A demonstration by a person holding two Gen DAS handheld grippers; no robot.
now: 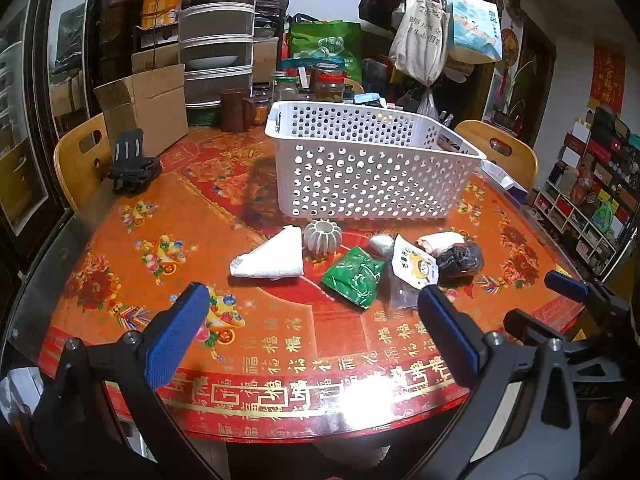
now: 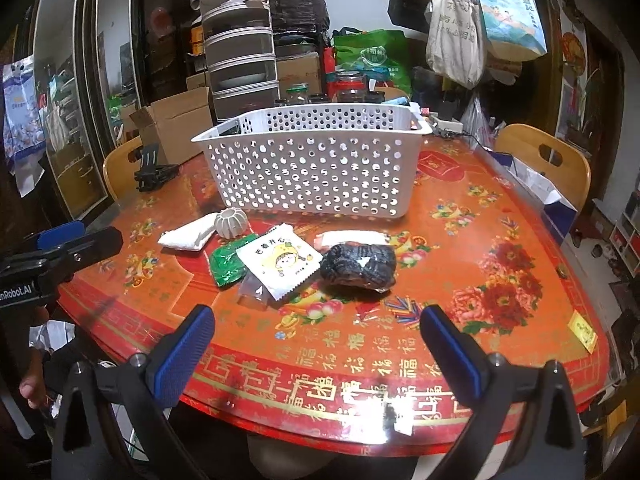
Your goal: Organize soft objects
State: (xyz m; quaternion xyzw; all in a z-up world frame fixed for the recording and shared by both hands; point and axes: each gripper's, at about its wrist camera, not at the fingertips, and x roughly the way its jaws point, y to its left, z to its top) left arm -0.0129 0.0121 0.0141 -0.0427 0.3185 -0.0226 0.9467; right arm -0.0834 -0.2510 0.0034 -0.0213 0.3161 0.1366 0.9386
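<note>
Folded cloth (image 1: 269,258) at 9 o'clock of green packet (image 1: 354,277): light, limp; pinch thick folded edge; left claw (image 1: 314,334), right claw (image 2: 318,346) both apart, empty; basket (image 2: 312,168) at 12 o'clock.

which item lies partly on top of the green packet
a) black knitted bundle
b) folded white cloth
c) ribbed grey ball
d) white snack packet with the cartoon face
d: in the right wrist view the white snack packet overlaps the right edge of the green packet; the others lie clear of it.
</note>
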